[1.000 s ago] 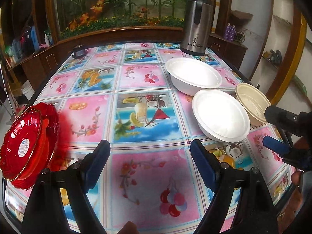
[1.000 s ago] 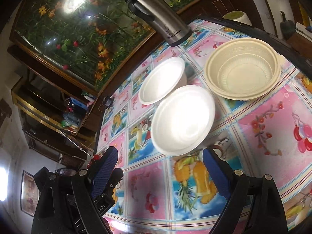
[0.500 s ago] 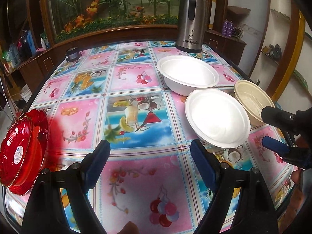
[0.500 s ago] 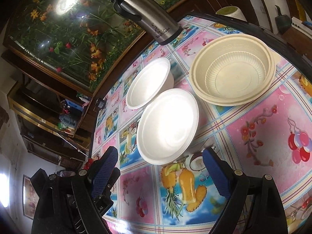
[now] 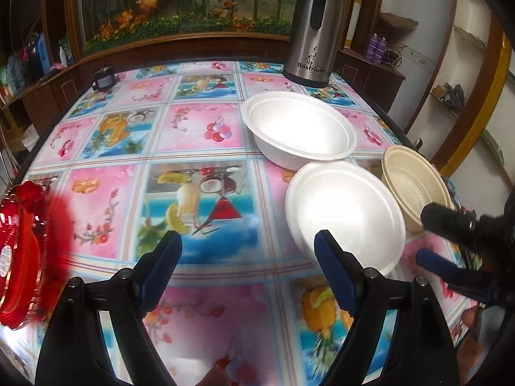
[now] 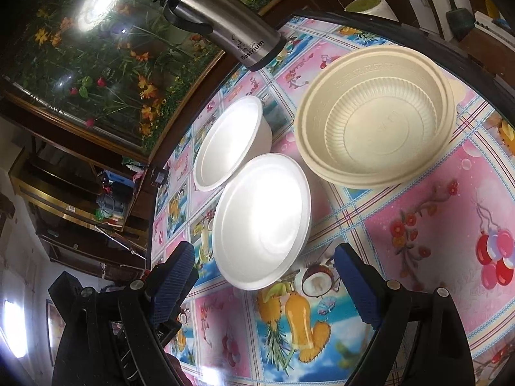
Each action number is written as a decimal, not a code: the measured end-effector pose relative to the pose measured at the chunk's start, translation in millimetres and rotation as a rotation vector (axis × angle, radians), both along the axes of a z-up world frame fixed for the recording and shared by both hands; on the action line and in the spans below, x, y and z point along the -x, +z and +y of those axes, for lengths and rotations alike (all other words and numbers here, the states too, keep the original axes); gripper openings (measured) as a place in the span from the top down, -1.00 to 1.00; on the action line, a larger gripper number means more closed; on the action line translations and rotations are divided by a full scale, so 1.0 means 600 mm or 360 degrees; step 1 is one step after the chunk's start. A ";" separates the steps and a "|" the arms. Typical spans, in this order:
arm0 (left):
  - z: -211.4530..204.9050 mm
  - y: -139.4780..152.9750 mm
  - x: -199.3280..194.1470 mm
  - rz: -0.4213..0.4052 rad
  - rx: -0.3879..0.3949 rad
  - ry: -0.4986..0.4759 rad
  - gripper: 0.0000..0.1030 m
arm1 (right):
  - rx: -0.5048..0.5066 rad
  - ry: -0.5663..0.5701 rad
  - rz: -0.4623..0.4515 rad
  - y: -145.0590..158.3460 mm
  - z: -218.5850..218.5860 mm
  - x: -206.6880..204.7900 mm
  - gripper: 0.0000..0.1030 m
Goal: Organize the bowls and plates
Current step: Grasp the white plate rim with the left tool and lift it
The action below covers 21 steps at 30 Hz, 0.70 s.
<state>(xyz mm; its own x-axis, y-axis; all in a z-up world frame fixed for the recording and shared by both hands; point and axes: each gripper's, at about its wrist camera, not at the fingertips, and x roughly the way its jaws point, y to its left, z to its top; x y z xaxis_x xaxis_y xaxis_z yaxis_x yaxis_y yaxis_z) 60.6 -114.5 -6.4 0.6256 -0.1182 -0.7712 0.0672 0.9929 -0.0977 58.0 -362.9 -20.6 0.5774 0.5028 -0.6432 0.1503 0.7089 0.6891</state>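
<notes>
Left wrist view: left claw [image 5: 248, 254] spread wide, empty, above tabletop [image 5: 206, 135]; red plates [image 5: 17, 257] at 9 o'clock, near white bowl [image 5: 346, 215] at 3 o'clock.

Right wrist view: right claw [image 6: 264, 267] spread wide, empty; near white bowl [image 6: 262, 218] at 12 o'clock, far white bowl [image 6: 230, 141] touching it beyond, beige bowl [image 6: 376, 119] at 1 o'clock.

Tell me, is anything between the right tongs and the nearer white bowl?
Nothing visible. The right tongs stand open, and only bare tablecloth lies before the nearer white bowl. The cream bowl sits off to the side.
</notes>
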 end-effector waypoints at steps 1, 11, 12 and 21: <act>-0.004 -0.002 -0.008 0.0015 0.0012 0.0003 -0.64 | 0.0002 0.0002 0.0008 -0.002 0.001 -0.004 -0.76; -0.028 -0.024 -0.045 0.0057 0.0025 0.0040 -0.64 | 0.0062 0.0003 0.0082 -0.019 -0.001 -0.042 -0.55; -0.029 -0.026 -0.048 0.0058 0.0026 0.0043 -0.64 | 0.0072 0.0009 0.0089 -0.020 -0.001 -0.045 -0.50; -0.037 -0.049 -0.064 0.0131 -0.0002 0.0047 -0.23 | 0.0143 0.0015 0.0158 -0.041 0.002 -0.065 -0.05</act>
<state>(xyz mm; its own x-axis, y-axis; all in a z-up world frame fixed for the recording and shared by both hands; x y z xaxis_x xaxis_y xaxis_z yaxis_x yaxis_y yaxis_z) 99.2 -136.9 -35.8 0.5633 -0.0997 -0.8202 0.0299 0.9945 -0.1003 96.8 -361.8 -45.1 0.5041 0.4456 -0.7398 0.2078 0.7689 0.6047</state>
